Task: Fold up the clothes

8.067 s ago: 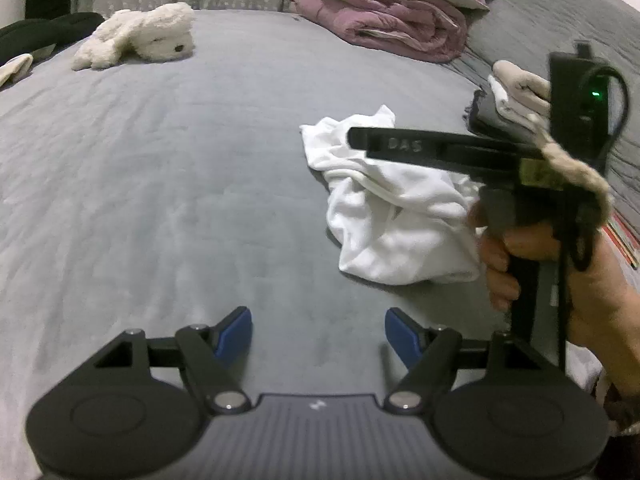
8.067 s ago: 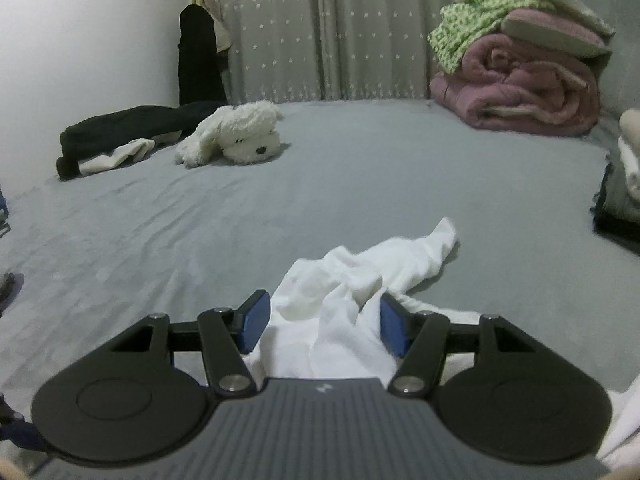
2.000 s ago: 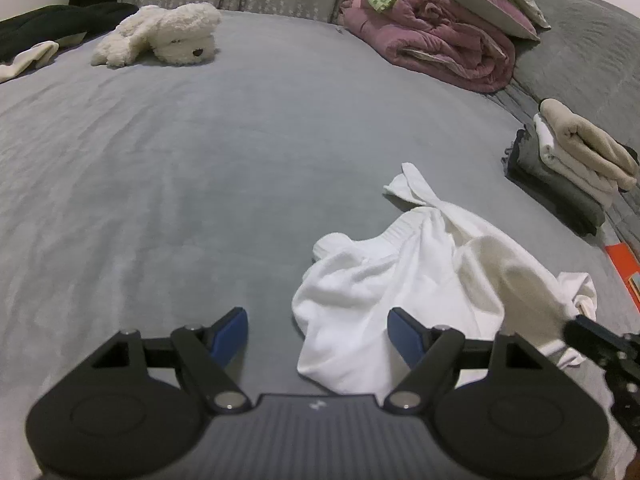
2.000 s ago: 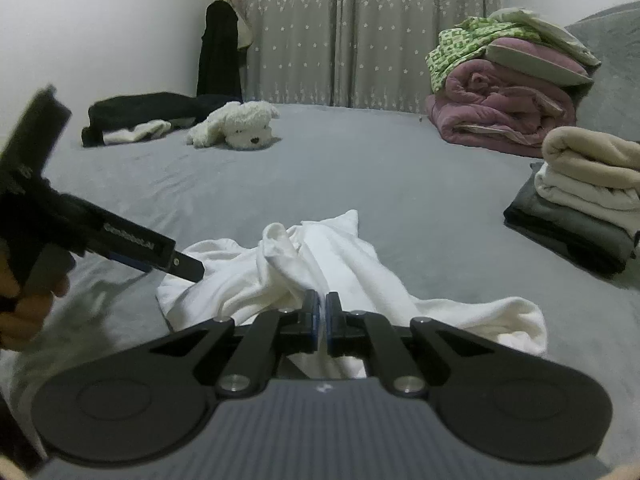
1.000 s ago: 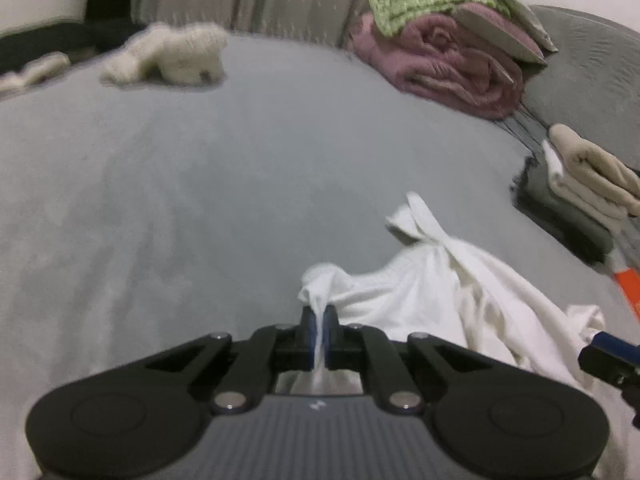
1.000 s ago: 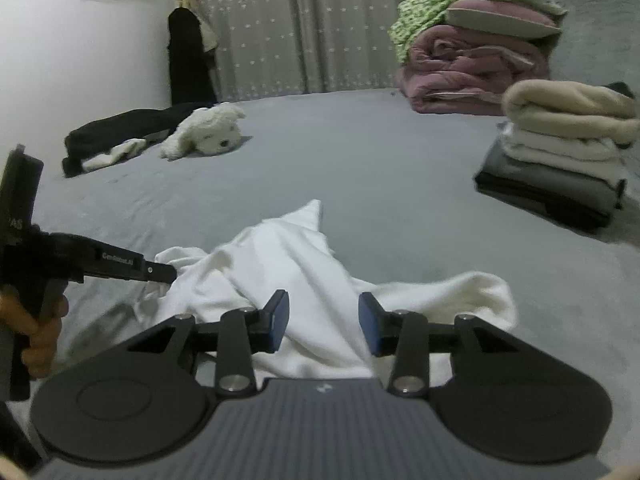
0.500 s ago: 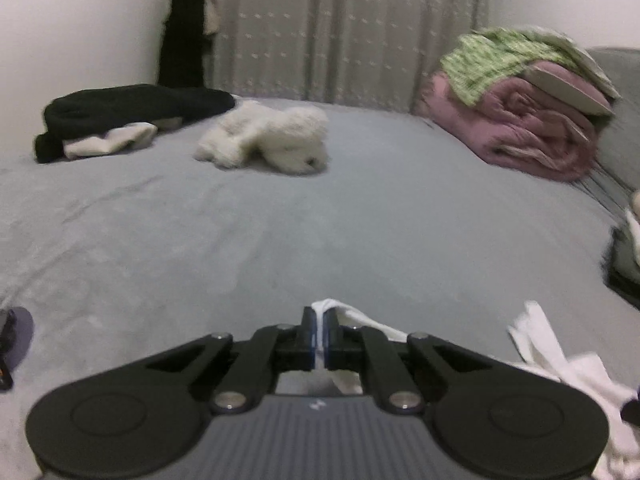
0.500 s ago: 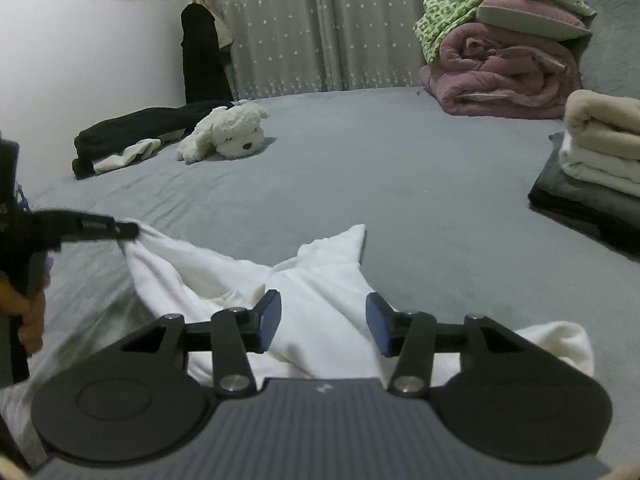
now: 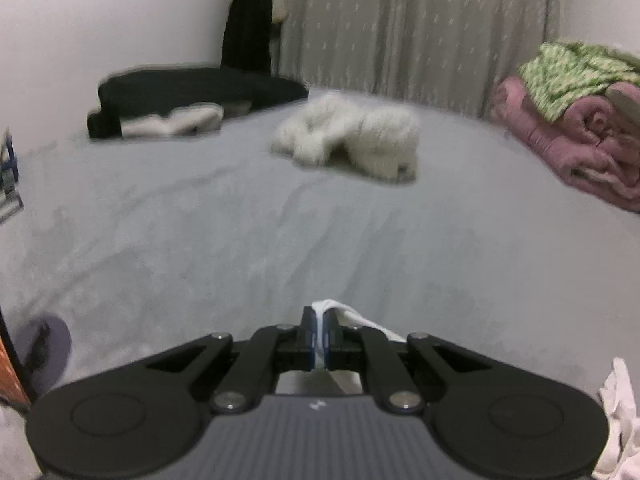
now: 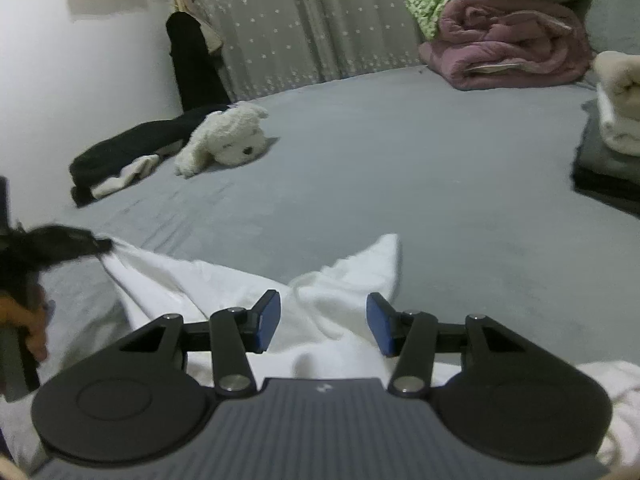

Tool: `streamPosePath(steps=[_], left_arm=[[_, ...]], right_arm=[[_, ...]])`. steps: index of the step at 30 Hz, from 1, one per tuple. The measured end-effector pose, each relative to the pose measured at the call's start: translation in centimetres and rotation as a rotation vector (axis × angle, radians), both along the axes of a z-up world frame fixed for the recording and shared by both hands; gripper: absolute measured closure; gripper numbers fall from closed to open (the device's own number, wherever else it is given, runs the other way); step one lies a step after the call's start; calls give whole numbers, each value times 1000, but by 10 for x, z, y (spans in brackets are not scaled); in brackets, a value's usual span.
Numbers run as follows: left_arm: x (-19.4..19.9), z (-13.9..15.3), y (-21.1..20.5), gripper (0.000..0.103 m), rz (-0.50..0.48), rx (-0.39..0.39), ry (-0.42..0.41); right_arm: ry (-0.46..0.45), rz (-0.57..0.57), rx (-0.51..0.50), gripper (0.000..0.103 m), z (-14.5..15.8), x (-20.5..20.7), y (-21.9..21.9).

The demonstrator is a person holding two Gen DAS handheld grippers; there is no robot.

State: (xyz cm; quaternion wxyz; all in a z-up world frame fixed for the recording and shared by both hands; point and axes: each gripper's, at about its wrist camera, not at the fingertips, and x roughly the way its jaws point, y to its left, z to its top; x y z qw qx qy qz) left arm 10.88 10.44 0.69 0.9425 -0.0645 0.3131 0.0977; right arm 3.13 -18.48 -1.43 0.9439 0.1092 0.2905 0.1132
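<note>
A white garment (image 10: 240, 284) lies crumpled on the grey bed (image 10: 420, 184), stretched out toward the left. My left gripper (image 9: 320, 330) is shut on a corner of the white garment (image 9: 348, 316), with a strip of cloth pinched between its blue pads. In the right wrist view the left gripper (image 10: 98, 245) shows blurred at the far left, pulling that corner taut. My right gripper (image 10: 323, 322) hangs open above the middle of the garment, pads apart and not pressing on the cloth.
A white plush dog (image 10: 224, 140) and a black garment (image 10: 132, 140) lie at the back left. Rolled pink and green blankets (image 10: 508, 40) stand at the back right. Folded clothes (image 10: 612, 140) are stacked at the right edge. A curtain (image 10: 304, 16) hangs behind the bed.
My left gripper has carried the garment's corner off to the left, stretching the cloth flat. My right gripper opened a little wider and drifted over the garment.
</note>
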Motion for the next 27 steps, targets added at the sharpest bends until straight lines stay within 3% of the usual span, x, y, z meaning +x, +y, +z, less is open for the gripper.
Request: streamPosePath(steps=[4,9,13,15,16,17,19,21,23,27], left_arm=[[6,-8,-1,94,-3,-29,50],[9,-11,8,76,-9,-86,86],[8,-16,18,73,12,-154,112],[8,-19,24,73,13,-199,120],[9,-21,27,73,10,-225,121],[9,-24,29,75,7,-251,122],[9,-32,38,76,12,-335,116],[8,-37,44,92,31,-375,112],[5,-37,49,100,26,-415,109],[-4,-29,50,100,15,-414,89]], right_arm=[[-8,46,8,51,-1,2,12],[-6,121,33,51,-2,-3,23],[-9,225,64,51,-2,-10,35],[3,263,21,53,-6,-11,46],[10,281,-7,63,-9,-13,52],[18,292,-37,82,-12,-14,57],[32,299,-87,99,-17,-16,63],[36,310,-56,99,-17,-20,60],[35,334,-4,99,-12,-25,53],[8,420,89,99,1,-40,43]])
